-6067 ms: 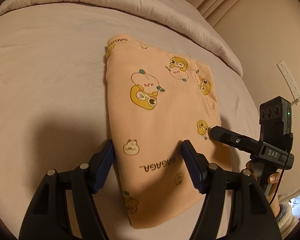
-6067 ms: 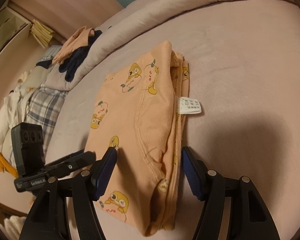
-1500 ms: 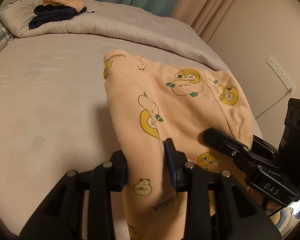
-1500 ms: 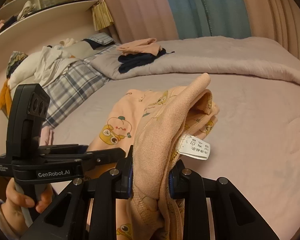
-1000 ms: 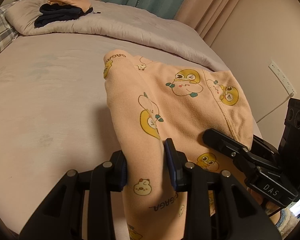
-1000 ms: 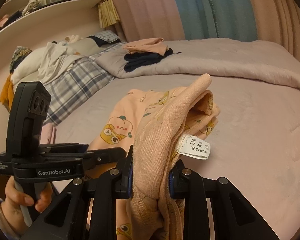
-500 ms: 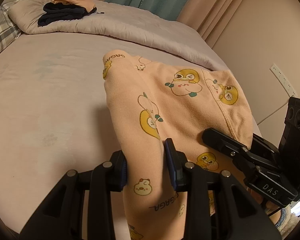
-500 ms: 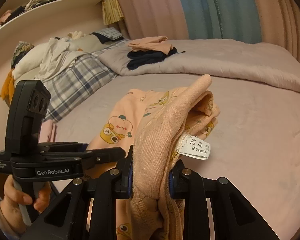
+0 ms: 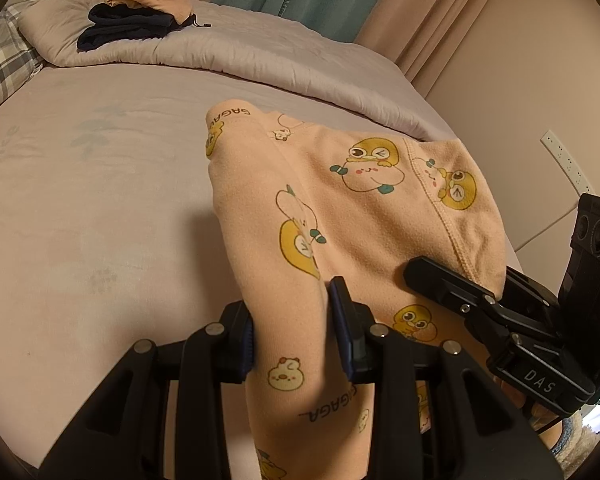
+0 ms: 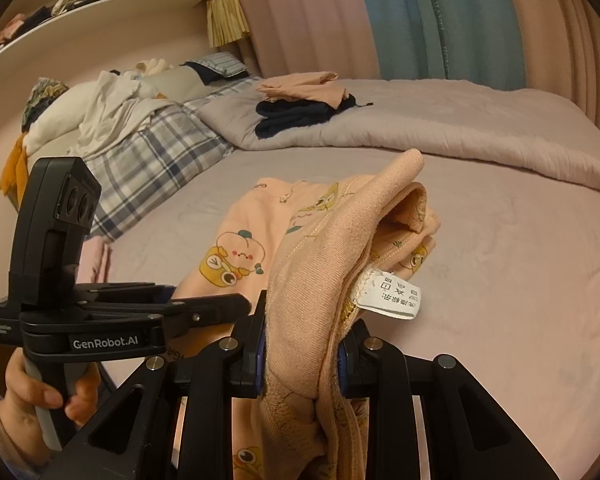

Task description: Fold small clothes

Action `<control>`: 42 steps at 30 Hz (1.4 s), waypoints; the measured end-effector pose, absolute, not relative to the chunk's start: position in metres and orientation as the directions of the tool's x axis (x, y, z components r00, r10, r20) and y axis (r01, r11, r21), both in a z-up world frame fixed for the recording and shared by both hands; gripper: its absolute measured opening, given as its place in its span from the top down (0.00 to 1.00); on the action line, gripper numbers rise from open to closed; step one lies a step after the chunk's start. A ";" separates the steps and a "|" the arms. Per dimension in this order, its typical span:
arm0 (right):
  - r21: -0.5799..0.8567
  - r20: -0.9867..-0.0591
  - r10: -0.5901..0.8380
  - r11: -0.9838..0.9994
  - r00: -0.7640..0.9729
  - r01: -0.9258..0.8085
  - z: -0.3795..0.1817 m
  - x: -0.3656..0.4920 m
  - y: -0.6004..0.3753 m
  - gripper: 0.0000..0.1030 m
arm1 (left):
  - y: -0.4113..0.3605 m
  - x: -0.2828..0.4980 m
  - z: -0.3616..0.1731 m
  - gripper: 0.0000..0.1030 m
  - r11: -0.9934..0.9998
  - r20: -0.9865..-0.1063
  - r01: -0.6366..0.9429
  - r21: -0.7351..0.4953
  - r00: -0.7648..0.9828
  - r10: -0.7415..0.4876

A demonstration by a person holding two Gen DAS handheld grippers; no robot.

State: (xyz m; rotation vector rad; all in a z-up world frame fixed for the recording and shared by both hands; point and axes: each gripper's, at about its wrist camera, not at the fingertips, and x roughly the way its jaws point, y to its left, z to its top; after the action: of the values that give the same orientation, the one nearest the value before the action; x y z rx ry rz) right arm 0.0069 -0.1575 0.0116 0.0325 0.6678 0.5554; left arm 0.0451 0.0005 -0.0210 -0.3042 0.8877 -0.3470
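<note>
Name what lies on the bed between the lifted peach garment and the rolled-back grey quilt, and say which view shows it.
Nothing: between the peach garment and the grey quilt only bare sheet shows, clearest in the right wrist view.

"GAGAGA" on garment [image 9: 340, 200]; "GenRobot.AI" on left gripper [image 10: 204, 312].
</note>
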 end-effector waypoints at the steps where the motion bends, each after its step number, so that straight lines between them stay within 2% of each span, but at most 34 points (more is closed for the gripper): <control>1: 0.204 -0.578 0.499 0.854 0.646 -0.478 0.012 0.007 -0.157 0.73 | 0.001 0.045 -0.021 0.68 0.902 -0.699 0.167 -0.399 0.582 -0.417; 42: 0.190 -0.597 0.497 0.850 0.630 -0.491 0.006 0.020 -0.158 0.73 | 0.005 0.048 -0.029 0.68 0.896 -0.704 0.141 -0.422 0.572 -0.421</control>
State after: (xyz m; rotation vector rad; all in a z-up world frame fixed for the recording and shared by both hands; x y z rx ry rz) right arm 0.0197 -0.1583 0.0060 0.0092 0.6862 0.5653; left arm 0.0483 0.0047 -0.0293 -0.3382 0.9067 -0.3369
